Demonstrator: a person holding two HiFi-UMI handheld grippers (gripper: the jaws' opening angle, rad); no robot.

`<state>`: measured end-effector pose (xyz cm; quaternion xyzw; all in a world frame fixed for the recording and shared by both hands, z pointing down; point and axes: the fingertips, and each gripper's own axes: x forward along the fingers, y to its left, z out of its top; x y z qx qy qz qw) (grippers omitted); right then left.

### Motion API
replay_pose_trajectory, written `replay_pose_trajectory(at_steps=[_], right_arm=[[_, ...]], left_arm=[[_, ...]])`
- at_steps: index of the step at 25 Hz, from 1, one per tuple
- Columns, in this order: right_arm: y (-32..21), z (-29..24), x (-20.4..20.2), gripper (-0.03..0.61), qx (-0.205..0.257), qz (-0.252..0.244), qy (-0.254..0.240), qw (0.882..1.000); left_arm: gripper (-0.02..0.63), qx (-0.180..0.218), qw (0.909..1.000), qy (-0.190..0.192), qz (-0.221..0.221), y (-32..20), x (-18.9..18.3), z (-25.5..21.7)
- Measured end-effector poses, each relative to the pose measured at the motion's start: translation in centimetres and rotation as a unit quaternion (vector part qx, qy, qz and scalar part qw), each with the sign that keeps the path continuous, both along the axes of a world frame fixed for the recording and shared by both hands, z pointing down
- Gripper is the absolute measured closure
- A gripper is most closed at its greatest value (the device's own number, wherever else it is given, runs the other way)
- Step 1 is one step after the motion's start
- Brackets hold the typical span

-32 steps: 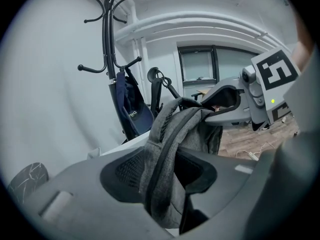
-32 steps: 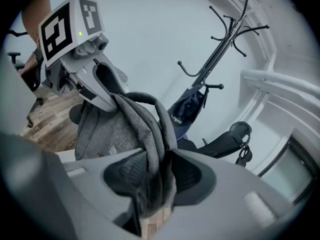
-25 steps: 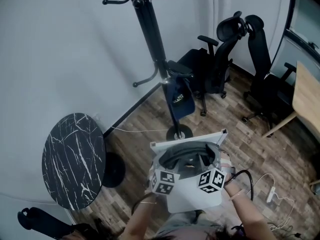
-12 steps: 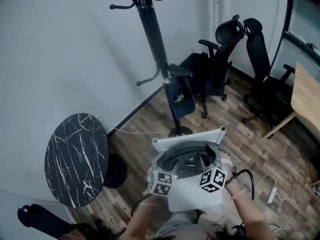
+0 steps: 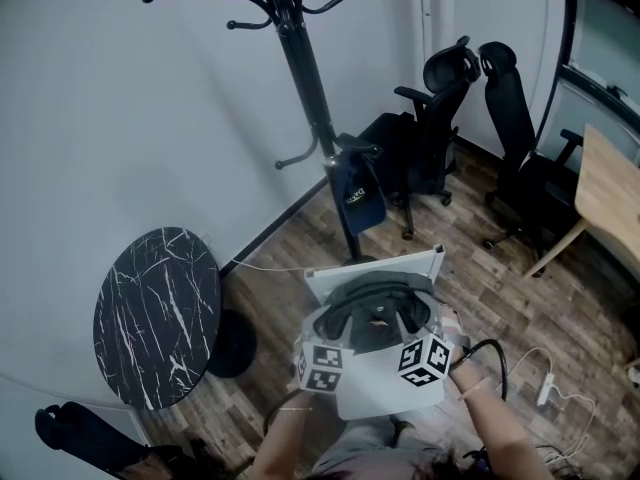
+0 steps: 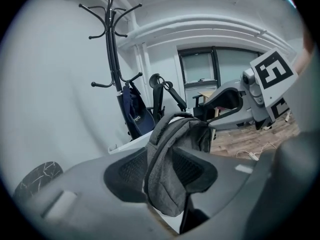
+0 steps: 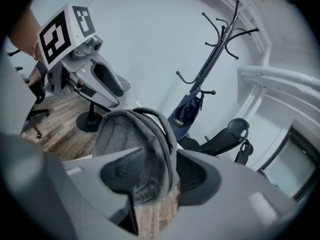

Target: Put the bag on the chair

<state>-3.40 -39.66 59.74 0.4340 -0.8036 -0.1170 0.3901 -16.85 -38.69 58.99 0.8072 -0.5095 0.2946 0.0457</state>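
Left gripper: I read its jaws as closing, with a grey strap of the bag between them and the pads bearing on the fabric from either side; the strap's loose end hangs down towards the camera. Right gripper: jaws likewise closing, clamped on a thicker grey fold of the same bag, which fills the gap between the pads. In the head view the two grippers sit side by side low in the centre, marker cubes towards the camera, a forearm leading back from each. The bag is bunched between the two sets of jaws, held at both ends. Directly under and behind it lies a white flat panel with a raised far edge; I cannot tell what this panel belongs to, nor whether the bag rests on it. Below is the wooden floor. Beyond the panel a black coat rack stands upright near the wall, with a dark blue bag hanging from a lower hook. To the right of the rack, two black office chairs stand near the wall, well apart from the grey bag. To the left is a round black marble-patterned surface. At the right edge is a corner of a pale wooden surface. A white cable with a power strip lies on the floor beside the right forearm.
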Motion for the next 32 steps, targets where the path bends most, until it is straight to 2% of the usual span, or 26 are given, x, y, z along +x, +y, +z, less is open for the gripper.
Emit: replay_pose_trajectory(at_steps=[2, 4, 11, 21, 26, 32], right_arm=[[0.8, -0.7, 0.0, 0.379, 0.000, 0.002, -0.015, 1.000], [1.7, -1.4, 0.1, 0.411, 0.002, 0.004, -0.026, 1.000], [4.9, -4.1, 1.2, 0.480, 0.023, 0.020, -0.057, 0.998], [10.3, -7.4, 3.0, 0.529, 0.028, 0.040, -0.131, 0.990], [13.0, -8.9, 3.6, 0.574, 0.040, 0.045, -0.164, 0.985], [16.0, -9.9, 4.5, 0.574, 0.037, 0.053, -0.206, 0.976]], left_arm=[[0.468, 0.007, 1.0000, 0.003, -0.005, 0.7, 0.1, -0.5], [0.491, 0.015, 0.9998, 0.005, -0.008, 1.5, 0.2, -1.1], [0.537, 0.040, 0.9989, 0.015, -0.020, 4.6, 1.2, -4.2], [0.575, 0.038, 0.9971, 0.049, -0.045, 10.4, 2.9, -6.8], [0.597, 0.045, 0.9958, 0.057, -0.057, 13.3, 3.7, -8.0], [0.603, 0.044, 0.9921, 0.090, -0.075, 16.3, 5.0, -9.5]])
